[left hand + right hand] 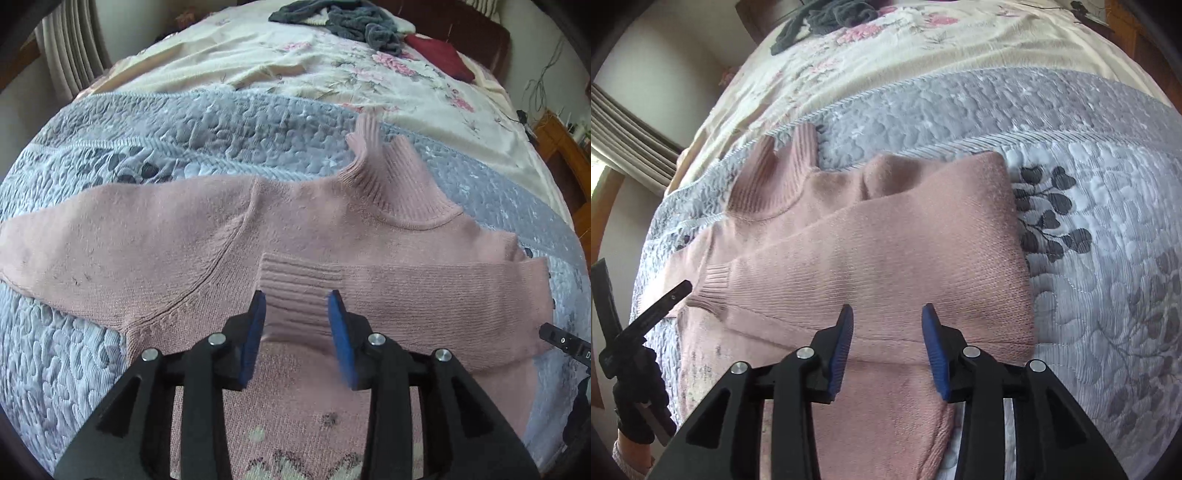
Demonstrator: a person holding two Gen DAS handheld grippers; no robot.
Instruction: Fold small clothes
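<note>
Folding is lying partly done: the pink sweater (207,236) is resting flat on the grey quilt (110,133) of the bed, one sleeve (871,251) already crossing the chest, the other sleeve (74,240) still stretching sideways. Its collar (391,177) is pointing toward the headboard, long axis running up the bed. Left gripper (297,321) and right gripper (886,332) are both hovering spread and empty.
</note>
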